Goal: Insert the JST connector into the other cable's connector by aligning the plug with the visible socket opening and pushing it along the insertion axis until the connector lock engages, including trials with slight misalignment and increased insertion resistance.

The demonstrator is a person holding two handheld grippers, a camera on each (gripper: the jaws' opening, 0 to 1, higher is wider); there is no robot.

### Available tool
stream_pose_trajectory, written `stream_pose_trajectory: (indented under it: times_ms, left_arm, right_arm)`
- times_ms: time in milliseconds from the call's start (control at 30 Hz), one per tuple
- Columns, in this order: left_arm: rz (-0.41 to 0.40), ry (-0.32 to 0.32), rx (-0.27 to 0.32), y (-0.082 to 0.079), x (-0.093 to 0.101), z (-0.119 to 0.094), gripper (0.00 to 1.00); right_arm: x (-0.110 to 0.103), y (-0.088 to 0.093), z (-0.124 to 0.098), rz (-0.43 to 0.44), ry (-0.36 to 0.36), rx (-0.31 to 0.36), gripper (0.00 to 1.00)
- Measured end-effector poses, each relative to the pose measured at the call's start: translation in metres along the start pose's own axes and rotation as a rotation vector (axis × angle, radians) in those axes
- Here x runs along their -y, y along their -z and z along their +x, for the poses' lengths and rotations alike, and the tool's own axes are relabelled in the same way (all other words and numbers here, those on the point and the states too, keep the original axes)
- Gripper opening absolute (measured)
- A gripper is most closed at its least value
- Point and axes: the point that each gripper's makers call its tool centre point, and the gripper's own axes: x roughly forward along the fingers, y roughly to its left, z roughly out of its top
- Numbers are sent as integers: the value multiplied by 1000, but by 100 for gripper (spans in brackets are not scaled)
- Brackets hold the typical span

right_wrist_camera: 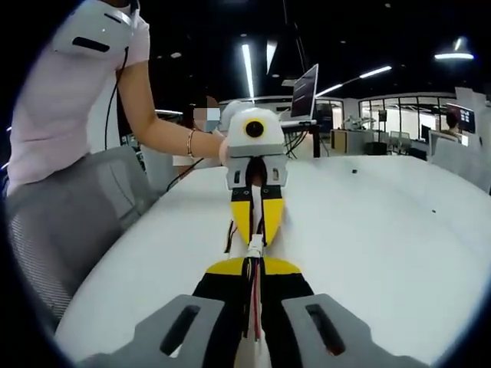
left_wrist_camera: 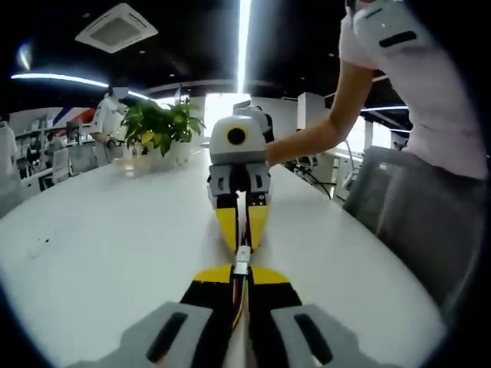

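Observation:
In the left gripper view my left gripper rises from the bottom with its yellow-tipped jaws shut on a cable of red, yellow and black wires. The cable ends in a small white JST connector. Facing it tip to tip, my right gripper is shut on the other cable, and the two connectors meet between the tips. The right gripper view shows the same from the other side: my right gripper holds red and black wires, the white connector sits at its tips, and the left gripper is opposite.
Both grippers hover just above a long white table. A potted plant stands at its far end. The person in a pink shirt stands by a grey chair at the table's edge. A screen stands further back.

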Motion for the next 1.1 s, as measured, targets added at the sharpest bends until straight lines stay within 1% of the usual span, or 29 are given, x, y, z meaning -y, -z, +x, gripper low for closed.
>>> stream_pose_trajectory:
  times_ms: [133, 200, 333, 433, 600, 700, 1000, 1067, 1100]
  left_arm:
    - [-18, -19, -6, 5, -4, 1, 0]
    - [-47, -30, -10, 8, -6, 3, 0]
    - [-55, -43, -17, 12, -8, 6, 0]
    - [-53, -50, -29, 16, -10, 8, 0]
    - [-56, -58, -34, 20, -11, 8, 0]
    - [-31, -64, -49, 22, -11, 9, 0]
    - [-31, -73, -60, 26, -14, 9, 0]
    - [-43, -77, -57, 26, -15, 9, 1]
    - [-38, -79, -57, 26, -15, 9, 1]
  right_arm:
    - [3, 4, 1, -4, 6, -5, 3]
    - [4, 6, 1, -4, 5, -8, 3]
    - [6, 10, 1, 0, 3, -12, 3]
    - [8, 15, 2, 16, 3, -8, 3]
    - [7, 17, 3, 23, 2, -6, 3]
    - [12, 23, 3, 27, 0, -8, 3]
    - [15, 25, 5, 25, -2, -29, 3]
    - [15, 25, 4, 39, -2, -24, 3]
    - [16, 26, 4, 63, 1, -26, 4]
